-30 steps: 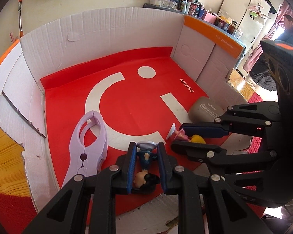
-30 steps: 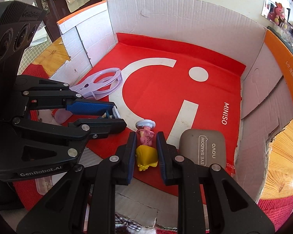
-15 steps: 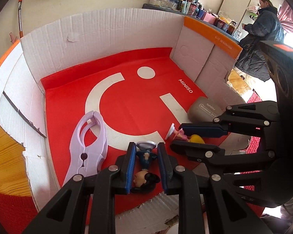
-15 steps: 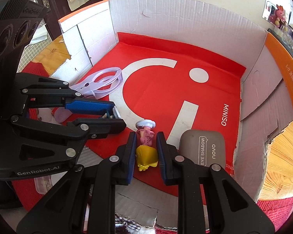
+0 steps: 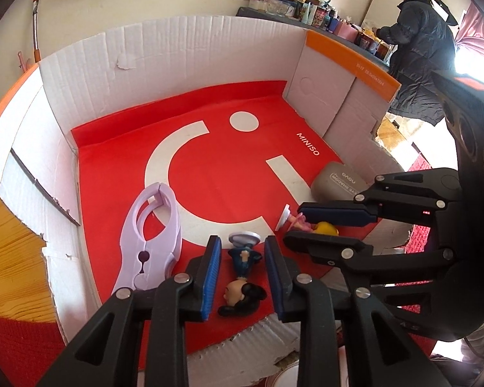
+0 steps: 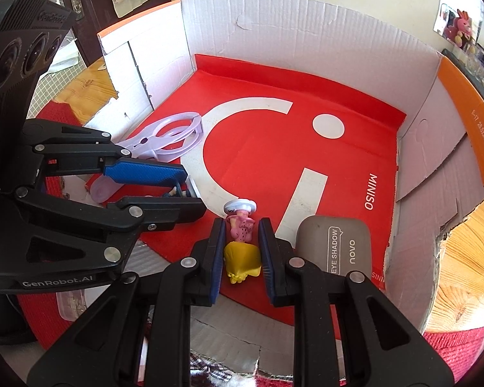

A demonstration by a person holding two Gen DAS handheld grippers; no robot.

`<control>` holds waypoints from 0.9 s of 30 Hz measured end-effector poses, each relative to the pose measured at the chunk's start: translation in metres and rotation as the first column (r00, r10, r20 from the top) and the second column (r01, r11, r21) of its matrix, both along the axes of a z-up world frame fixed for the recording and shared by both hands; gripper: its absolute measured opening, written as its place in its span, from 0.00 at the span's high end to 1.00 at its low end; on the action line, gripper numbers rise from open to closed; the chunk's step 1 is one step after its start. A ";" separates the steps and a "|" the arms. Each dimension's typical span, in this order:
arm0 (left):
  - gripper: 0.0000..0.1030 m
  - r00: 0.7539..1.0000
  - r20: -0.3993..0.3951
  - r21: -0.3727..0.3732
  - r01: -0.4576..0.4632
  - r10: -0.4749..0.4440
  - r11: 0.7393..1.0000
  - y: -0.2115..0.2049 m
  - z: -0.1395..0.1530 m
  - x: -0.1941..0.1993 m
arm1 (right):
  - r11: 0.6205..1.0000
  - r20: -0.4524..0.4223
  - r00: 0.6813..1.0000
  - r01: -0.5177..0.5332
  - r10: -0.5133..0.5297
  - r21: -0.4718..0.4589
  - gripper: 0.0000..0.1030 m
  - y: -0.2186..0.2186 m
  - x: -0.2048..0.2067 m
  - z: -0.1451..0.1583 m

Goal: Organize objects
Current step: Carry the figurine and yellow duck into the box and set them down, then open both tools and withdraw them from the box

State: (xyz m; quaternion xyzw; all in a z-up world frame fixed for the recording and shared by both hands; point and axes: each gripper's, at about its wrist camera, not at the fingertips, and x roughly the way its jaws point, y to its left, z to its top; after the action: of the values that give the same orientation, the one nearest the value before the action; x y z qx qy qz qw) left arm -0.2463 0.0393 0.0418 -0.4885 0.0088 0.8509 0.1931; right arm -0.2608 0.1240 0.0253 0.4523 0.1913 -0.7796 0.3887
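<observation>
A dark-haired figurine in blue (image 5: 243, 272) lies on the red mat between the fingers of my left gripper (image 5: 243, 250). The jaws stand apart from it, open. A blonde figurine in pink and yellow (image 6: 242, 245) lies between the fingers of my right gripper (image 6: 242, 224), whose pads sit right beside it; the yellow hair seems to touch them. The right gripper also shows in the left wrist view (image 5: 293, 224), the left gripper in the right wrist view (image 6: 190, 190).
A lilac plastic clamp (image 5: 150, 242) lies left on the mat. A grey eye-shadow case (image 6: 334, 248) lies right of the blonde figurine. White cardboard walls (image 5: 177, 64) ring the red mat (image 5: 229, 167). A person in a dark coat (image 5: 416, 54) stands behind, at a cluttered shelf.
My left gripper's jaws have spread apart from the dark-haired figurine, which now lies loose. The right gripper holds still. The person in the background has moved left.
</observation>
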 end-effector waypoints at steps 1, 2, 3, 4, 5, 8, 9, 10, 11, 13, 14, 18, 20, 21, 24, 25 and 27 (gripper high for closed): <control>0.72 1.000 -0.002 0.001 0.000 0.000 1.000 0.000 0.001 0.001 | 1.000 -0.004 1.000 0.000 0.000 0.000 0.80 0.000 0.000 0.001; 0.72 1.000 -0.004 0.002 0.000 0.000 1.000 -0.001 0.002 0.001 | 1.000 -0.005 1.000 -0.002 0.002 0.000 0.80 0.000 0.000 0.001; 0.72 1.000 -0.007 0.005 -0.001 0.001 1.000 -0.001 0.003 0.001 | 1.000 -0.004 1.000 -0.006 0.006 0.002 0.80 -0.001 0.000 0.002; 0.72 1.000 -0.009 0.006 -0.001 0.001 1.000 -0.001 0.004 0.002 | 1.000 -0.007 1.000 -0.007 0.007 0.001 0.80 -0.001 0.001 0.002; 0.72 1.000 -0.011 0.005 -0.001 0.001 1.000 -0.001 0.005 0.003 | 1.000 -0.009 1.000 -0.007 0.007 0.001 0.80 -0.001 0.002 0.003; 0.72 1.000 -0.021 0.004 -0.003 0.003 1.000 -0.002 0.008 0.006 | 1.000 -0.012 1.000 -0.008 0.008 -0.004 0.80 0.000 0.004 0.006; 0.72 1.000 -0.025 0.005 -0.004 0.004 1.000 -0.003 0.010 0.007 | 1.000 -0.013 1.000 -0.008 0.008 -0.006 0.80 0.002 0.006 0.008; 0.72 1.000 -0.030 0.004 -0.006 0.006 1.000 -0.003 0.011 0.009 | 1.000 -0.016 1.000 -0.008 0.008 -0.007 0.80 0.002 0.006 0.009; 0.72 0.999 -0.035 0.004 -0.007 0.007 1.000 -0.004 0.013 0.010 | 1.000 -0.020 1.000 -0.007 0.007 -0.009 0.80 0.003 0.007 0.010; 0.72 0.999 -0.047 0.006 -0.012 0.013 1.000 -0.006 0.017 0.014 | 1.000 -0.024 1.000 -0.005 0.005 -0.014 0.80 0.006 0.008 0.013; 0.72 0.999 -0.052 0.007 -0.015 0.015 1.000 -0.007 0.019 0.016 | 1.000 -0.028 1.000 -0.003 0.003 -0.016 0.80 0.008 0.009 0.015; 0.61 0.996 -0.085 0.019 -0.029 0.030 0.999 -0.012 0.031 0.028 | 1.000 -0.045 0.999 0.001 -0.002 -0.031 0.80 0.018 0.016 0.025; 0.60 0.993 -0.110 0.018 -0.035 0.036 0.999 -0.014 0.037 0.035 | 0.999 -0.057 0.998 0.002 -0.005 -0.044 0.80 0.016 0.018 0.029; 0.60 0.992 -0.124 0.019 -0.038 0.040 0.999 -0.015 0.041 0.039 | 0.999 -0.064 0.998 0.002 -0.005 -0.052 0.80 0.018 0.021 0.032; 0.60 0.986 -0.161 0.028 -0.048 0.052 0.998 -0.019 0.050 0.052 | 0.997 -0.094 0.995 0.006 -0.013 -0.074 0.80 0.029 0.033 0.044; 0.59 0.983 -0.172 0.031 -0.051 0.055 0.998 -0.020 0.053 0.056 | 0.997 -0.104 0.994 0.009 -0.018 -0.083 0.80 0.032 0.036 0.047; 0.56 0.977 -0.202 0.035 -0.060 0.066 0.998 -0.023 0.059 0.067 | 0.995 -0.122 0.992 0.015 -0.027 -0.103 0.80 0.036 0.042 0.053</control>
State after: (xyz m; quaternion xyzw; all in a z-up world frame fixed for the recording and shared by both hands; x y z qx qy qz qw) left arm -0.1789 0.0160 0.1011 -0.3964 0.0007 0.9020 0.1714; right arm -0.2190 0.1603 0.0782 0.3850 0.1701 -0.8188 0.3904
